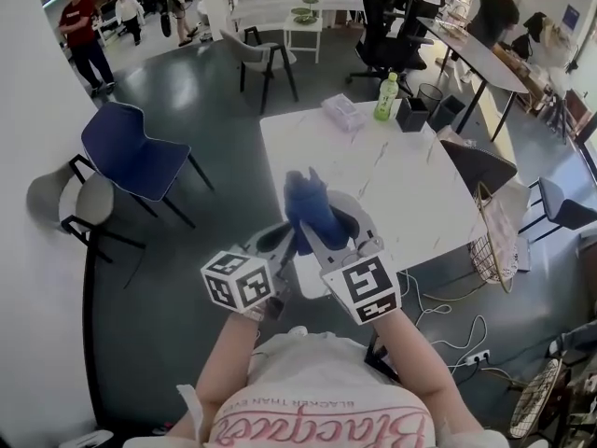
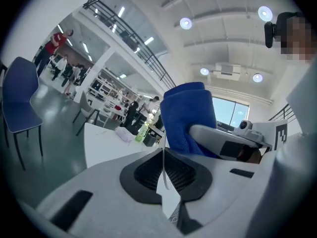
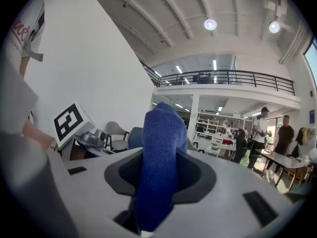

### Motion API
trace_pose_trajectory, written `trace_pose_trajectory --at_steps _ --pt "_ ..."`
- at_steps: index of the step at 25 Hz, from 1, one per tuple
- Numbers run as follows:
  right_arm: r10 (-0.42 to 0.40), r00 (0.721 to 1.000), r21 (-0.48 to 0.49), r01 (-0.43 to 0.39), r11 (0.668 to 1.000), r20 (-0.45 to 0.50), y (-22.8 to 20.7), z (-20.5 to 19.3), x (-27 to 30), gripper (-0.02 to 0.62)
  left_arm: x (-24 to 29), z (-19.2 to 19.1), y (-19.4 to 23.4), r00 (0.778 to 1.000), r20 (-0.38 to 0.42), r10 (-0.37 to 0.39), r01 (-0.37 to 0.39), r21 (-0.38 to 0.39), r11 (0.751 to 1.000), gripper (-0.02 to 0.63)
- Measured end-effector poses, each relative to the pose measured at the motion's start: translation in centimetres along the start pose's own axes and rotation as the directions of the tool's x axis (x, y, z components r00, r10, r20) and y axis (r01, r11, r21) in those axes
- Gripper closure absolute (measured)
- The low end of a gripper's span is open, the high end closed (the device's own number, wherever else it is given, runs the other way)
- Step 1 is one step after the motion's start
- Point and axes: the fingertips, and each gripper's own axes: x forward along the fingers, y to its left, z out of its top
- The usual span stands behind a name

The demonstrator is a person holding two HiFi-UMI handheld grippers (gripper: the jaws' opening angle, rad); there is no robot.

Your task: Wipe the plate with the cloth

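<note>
Over the table, the cloth sits in the jaws of the right gripper, left gripper just beside.

Counter: near and middle surface lay bare, open to passage. Far edge held tissue pack, green bottle, black container. Blue chair stood well left; dark chair and wire basket flanked the right edge. Left gripper and right gripper crowded together above near edge.

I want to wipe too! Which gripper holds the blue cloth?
The right gripper, clamped on the blue cloth; the left gripper pinches a thin white plate instead.
</note>
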Motion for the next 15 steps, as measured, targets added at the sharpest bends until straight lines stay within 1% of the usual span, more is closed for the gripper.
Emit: trace_pose_trajectory --at_steps 3,6,11,15 --pt "-0.031 0.999 -0.015 0.031 0.999 -0.016 -0.1 -0.5 0.0 0.460 -0.5 0.3 -0.7 1.000 0.003 -0.011 0.011 0.015 1.000 0.597" --pt "-0.079 0.997 -0.021 0.078 0.997 -0.023 -1.0 -0.5 -0.4 0.460 -0.9 0.8 -1.1 1.000 0.014 -0.019 0.019 0.011 1.000 0.597" --pt "-0.150 0.988 -0.015 0.150 0.989 -0.037 -3.2 -1.1 -1.3 0.460 -1.1 1.1 -1.7 0.999 0.031 -0.042 0.043 -0.016 0.999 0.597" --pt "-0.215 0.975 0.006 0.215 0.976 -0.059 -5.5 -2.2 -2.5 0.460 -1.1 1.2 -2.0 0.997 0.052 -0.062 0.065 -0.050 0.997 0.596"
